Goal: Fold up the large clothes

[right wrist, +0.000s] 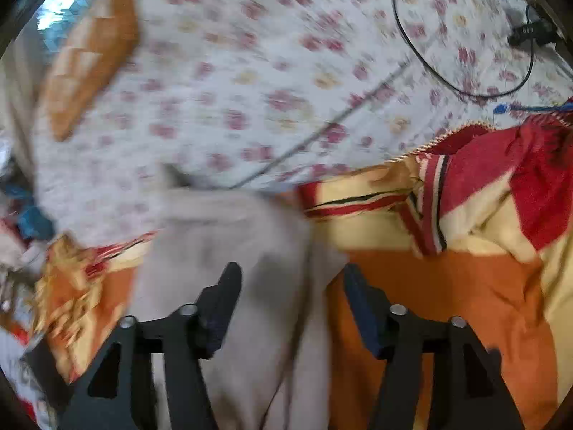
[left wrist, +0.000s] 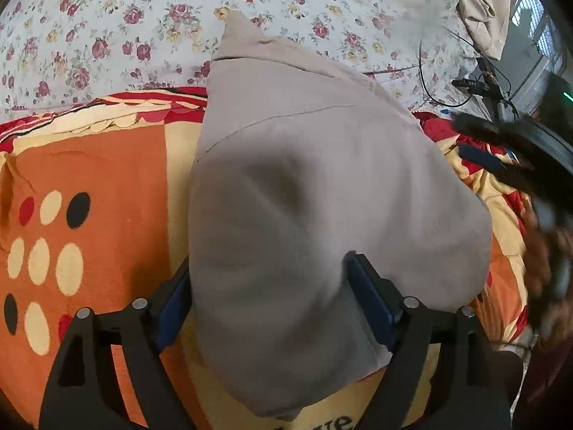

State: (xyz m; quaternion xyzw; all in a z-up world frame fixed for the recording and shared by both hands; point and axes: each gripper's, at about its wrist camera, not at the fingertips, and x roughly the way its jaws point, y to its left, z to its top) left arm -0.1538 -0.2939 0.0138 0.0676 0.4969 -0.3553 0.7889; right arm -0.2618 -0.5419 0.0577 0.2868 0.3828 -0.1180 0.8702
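A large grey garment (left wrist: 322, 186) lies folded on an orange, cream and red blanket (left wrist: 107, 165). In the left wrist view my left gripper (left wrist: 268, 286) stands wide open, with the garment's near end bulging up between its blue-padded fingers (left wrist: 369, 297). In the blurred right wrist view the same grey garment (right wrist: 232, 251) lies under and between the fingers of my right gripper (right wrist: 292, 297), which is open. Its right edge runs between the two fingers. Neither gripper pinches the cloth.
A floral bedsheet (left wrist: 143, 28) covers the bed beyond the blanket. A black cable (right wrist: 465, 71) loops on the sheet, with a small black device (left wrist: 480, 82) at the right. An orange cushion (right wrist: 89, 53) lies far left. Beige cloth (left wrist: 480, 7) hangs top right.
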